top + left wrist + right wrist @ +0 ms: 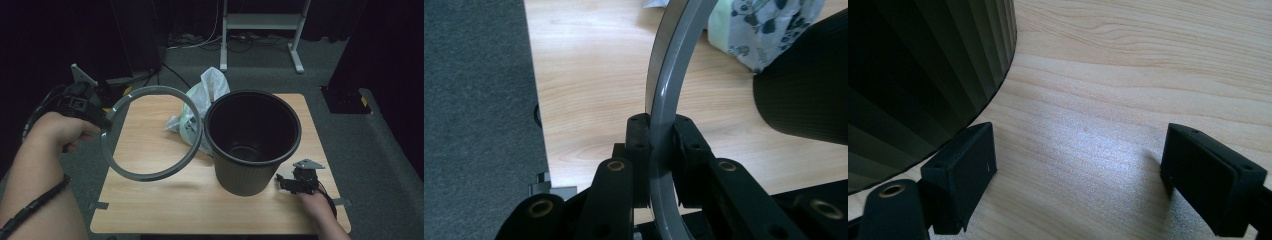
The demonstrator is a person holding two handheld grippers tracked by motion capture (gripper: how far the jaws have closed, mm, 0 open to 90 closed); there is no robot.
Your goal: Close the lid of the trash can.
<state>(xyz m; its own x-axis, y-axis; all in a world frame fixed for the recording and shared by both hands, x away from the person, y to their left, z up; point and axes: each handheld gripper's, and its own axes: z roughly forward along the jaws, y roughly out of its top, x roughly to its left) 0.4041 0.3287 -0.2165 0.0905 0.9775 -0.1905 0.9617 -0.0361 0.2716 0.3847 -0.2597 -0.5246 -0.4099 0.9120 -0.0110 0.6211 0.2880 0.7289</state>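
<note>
A grey plastic ring (150, 134) hangs tilted above the left half of the wooden table (165, 200). My left gripper (102, 122) is shut on the ring's left rim; in the left gripper view the ring (669, 95) rises between the two black pads (639, 135). A dark ribbed bin (252, 142) stands upright at the table's middle right, with nothing inside it. My right gripper (286, 181) rests on the table at the bin's right base, and in the right gripper view its fingers (965, 172) stand wide apart over bare wood beside the bin wall (923, 75).
A white plastic bag with a green patterned pack (200, 107) lies behind the ring, left of the bin. Dark carpet surrounds the table. A white metal stand (260, 25) and cables sit on the floor at the back.
</note>
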